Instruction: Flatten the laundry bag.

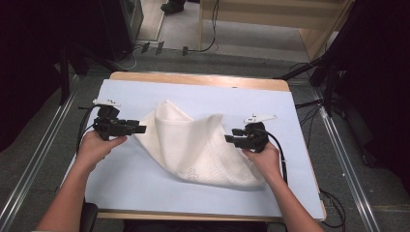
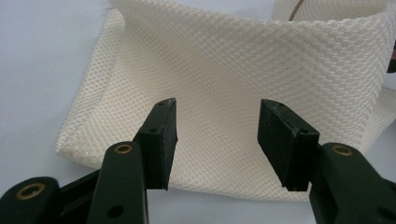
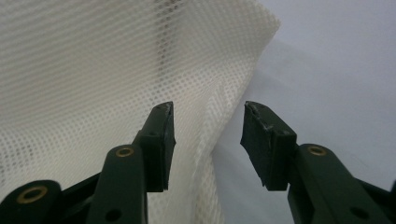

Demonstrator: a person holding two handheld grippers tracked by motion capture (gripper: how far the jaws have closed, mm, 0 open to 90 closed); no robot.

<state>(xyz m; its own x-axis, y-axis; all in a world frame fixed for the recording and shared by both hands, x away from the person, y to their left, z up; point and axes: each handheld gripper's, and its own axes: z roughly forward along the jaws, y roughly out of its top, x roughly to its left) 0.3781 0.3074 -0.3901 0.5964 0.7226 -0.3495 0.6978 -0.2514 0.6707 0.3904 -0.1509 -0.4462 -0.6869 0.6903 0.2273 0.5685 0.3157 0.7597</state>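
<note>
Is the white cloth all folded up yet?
Not yet. The white mesh cloth is folded over once, but it lies loose and puffed up on the blue table cover. Both tools, left and right, are open at its edges, gripping nothing. Flattening and neater folding look left.

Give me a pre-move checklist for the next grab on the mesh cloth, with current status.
1. Left gripper jaws open, nothing between the pads: ok.
2. Right gripper jaws open, not pressing on anything: ok.
3. Mesh cloth on the blue mat, inside its edges: ok.
4. Cloth flat: not ok, partly folded and raised.
5. Cloth edge lined up in the right jaw gap: ok.
6. Left jaws lined up on an edge: cannot tell.
</note>
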